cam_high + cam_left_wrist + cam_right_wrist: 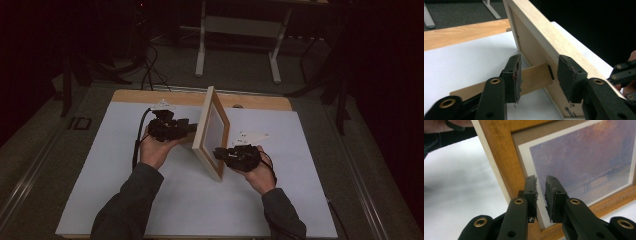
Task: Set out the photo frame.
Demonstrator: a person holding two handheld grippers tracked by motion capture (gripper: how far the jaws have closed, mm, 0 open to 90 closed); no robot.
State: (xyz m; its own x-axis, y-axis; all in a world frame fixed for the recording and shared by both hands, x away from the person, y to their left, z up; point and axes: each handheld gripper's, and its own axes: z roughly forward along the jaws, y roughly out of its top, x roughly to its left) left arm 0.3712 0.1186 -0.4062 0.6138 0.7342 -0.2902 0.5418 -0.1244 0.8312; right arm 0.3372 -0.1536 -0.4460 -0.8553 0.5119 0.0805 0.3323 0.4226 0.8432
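A light wooden picture frame [212, 132] stands upright on edge on the white table cover [125, 200], its glazed front turned to the right. My left gripper [191, 127] is behind the frame. Its jaws stand wide open in the left gripper view [540, 75], either side of the brown easel strut [534, 78] hinged to the frame's back [529, 42], with no pad pressing on it. My right gripper [219, 152] is at the frame's front lower corner. In the right gripper view [541, 195] its jaws show a narrow gap, with nothing between them, before the painted print [586, 157].
The wooden table edge [150, 96] runs along the back. Beyond it are a white stand's legs [200, 50] and dark cables [149, 70] on the floor. White surface lies open in front of the frame and to both sides.
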